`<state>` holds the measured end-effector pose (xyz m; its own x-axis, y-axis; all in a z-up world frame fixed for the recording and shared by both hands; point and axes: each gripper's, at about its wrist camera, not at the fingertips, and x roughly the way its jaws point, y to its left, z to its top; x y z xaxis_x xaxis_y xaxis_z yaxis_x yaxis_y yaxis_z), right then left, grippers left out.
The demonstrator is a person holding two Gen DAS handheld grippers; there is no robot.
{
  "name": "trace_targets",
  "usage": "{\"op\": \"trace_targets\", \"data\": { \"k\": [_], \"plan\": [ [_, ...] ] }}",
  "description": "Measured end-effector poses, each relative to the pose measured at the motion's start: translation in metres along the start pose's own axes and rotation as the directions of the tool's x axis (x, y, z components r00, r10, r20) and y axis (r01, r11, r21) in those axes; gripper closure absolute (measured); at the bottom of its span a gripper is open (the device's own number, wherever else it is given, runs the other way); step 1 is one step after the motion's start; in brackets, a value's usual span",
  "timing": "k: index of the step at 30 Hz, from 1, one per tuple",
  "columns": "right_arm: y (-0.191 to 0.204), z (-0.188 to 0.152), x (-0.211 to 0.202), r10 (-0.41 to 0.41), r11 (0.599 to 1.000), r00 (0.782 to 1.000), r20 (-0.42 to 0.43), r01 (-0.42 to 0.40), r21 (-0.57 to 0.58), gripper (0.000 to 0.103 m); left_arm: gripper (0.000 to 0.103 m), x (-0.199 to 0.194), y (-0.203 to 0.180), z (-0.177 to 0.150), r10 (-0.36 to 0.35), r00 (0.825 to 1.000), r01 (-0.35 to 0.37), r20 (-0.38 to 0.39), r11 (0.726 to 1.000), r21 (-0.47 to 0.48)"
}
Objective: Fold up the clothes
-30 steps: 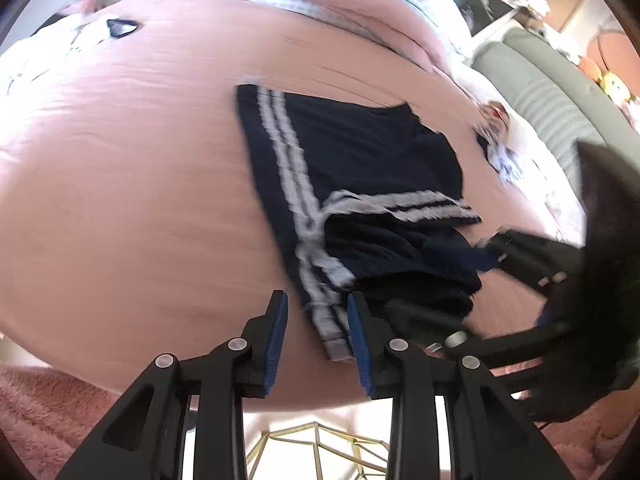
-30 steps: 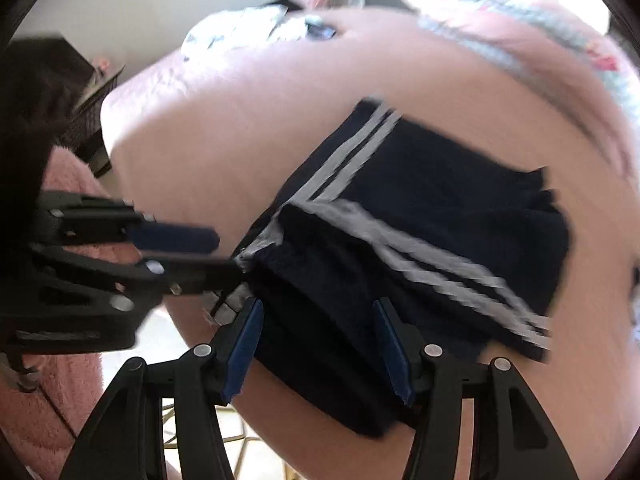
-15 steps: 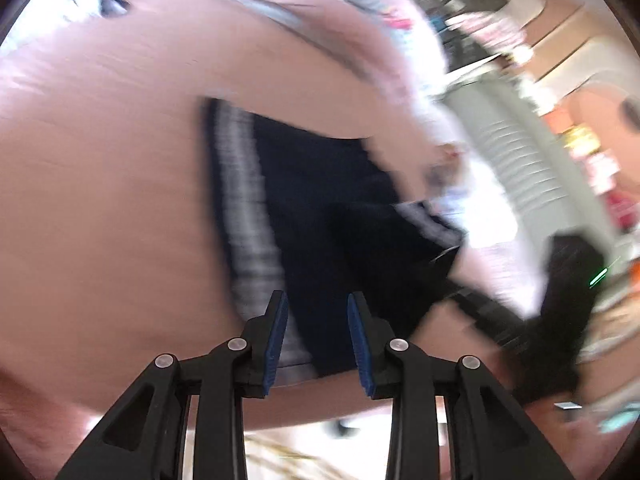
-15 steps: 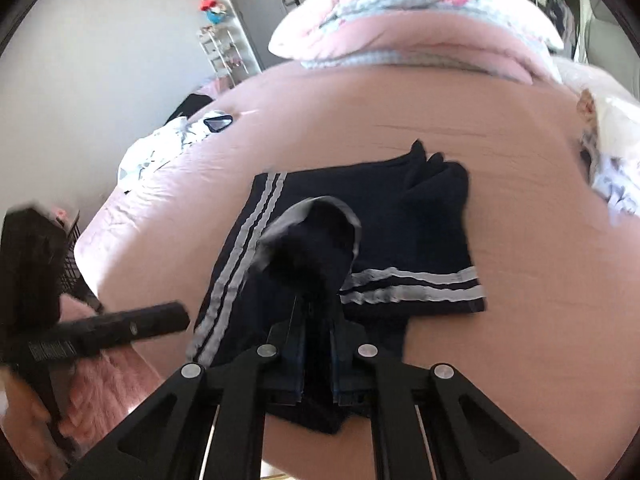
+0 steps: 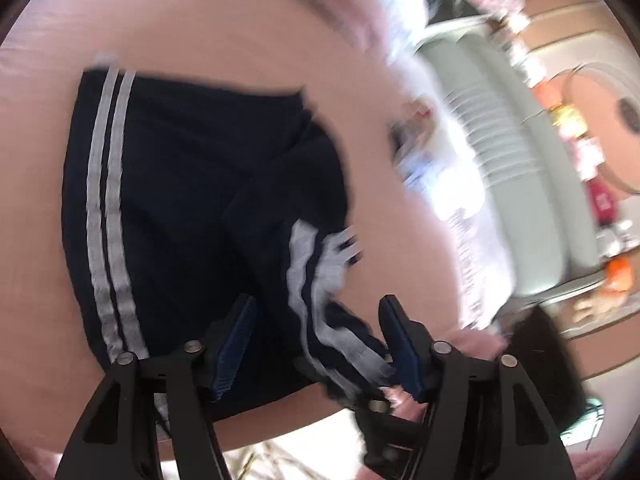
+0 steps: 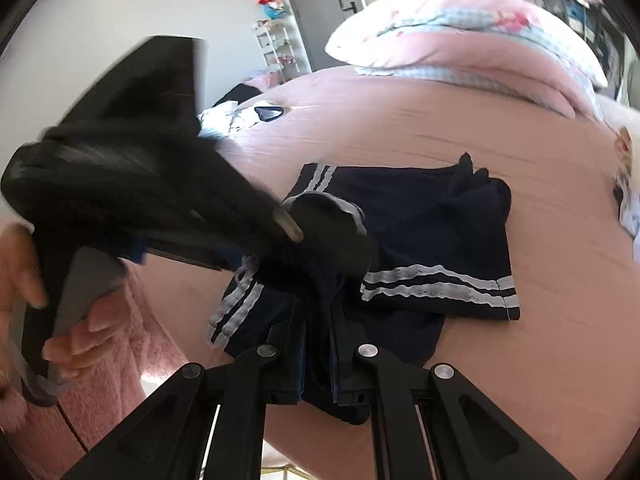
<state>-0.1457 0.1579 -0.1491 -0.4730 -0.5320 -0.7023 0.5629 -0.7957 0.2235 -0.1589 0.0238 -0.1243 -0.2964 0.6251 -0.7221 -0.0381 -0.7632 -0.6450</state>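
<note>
While the right gripper (image 6: 316,364) is clamped on the navy white-striped shorts (image 6: 420,240) on the pink bedsheet (image 6: 460,128), the left gripper's (image 5: 316,344) just-closing jaws gape around the striped hem; next, pinch it and fold

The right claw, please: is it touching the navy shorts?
Touching. In the right wrist view, the right claw is shut on a bunched fold of the navy shorts.

garment: navy shorts (image 6: 432,216) with paired white side stripes
state: partly folded, one leg doubled across the other
pose: mostly flat; near edge bunched and lifted
place: on pink bed, close to its near edge
</note>
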Motion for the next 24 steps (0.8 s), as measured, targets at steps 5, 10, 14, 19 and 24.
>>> {"op": "trace_targets", "data": {
  "k": [5, 10, 14, 19, 24],
  "plan": [
    [0.002, -0.002, -0.005, -0.135, 0.991, 0.991, 0.022, 0.134, 0.019, 0.075, 0.09, -0.012, -0.01, 0.007, -0.121, 0.992, 0.122, 0.032, 0.991, -0.048],
    [-0.004, 0.003, -0.019, -0.244, 0.965, 0.965, 0.1, 0.231, 0.12, 0.072, 0.09, -0.067, -0.072, 0.032, -0.278, 0.949, 0.261, 0.148, 0.958, 0.119],
    [-0.025, 0.015, -0.026, -0.158, 0.928, 0.981, 0.115, 0.108, 0.357, 0.059, 0.09, -0.093, -0.111, 0.03, -0.351, 0.916, 0.309, 0.196, 0.926, 0.216],
    [-0.024, 0.011, -0.012, -0.048, 0.89, 0.995, 0.091, 0.001, 0.457, 0.058, 0.09, -0.111, -0.119, 0.028, -0.391, 0.887, 0.34, 0.245, 0.913, 0.225],
    [-0.027, -0.003, 0.009, -0.106, 0.896, 0.994, 0.013, 0.09, 0.434, 0.077, 0.09, -0.122, -0.115, 0.023, -0.441, 0.86, 0.398, 0.257, 0.894, 0.203]
  ]
}}
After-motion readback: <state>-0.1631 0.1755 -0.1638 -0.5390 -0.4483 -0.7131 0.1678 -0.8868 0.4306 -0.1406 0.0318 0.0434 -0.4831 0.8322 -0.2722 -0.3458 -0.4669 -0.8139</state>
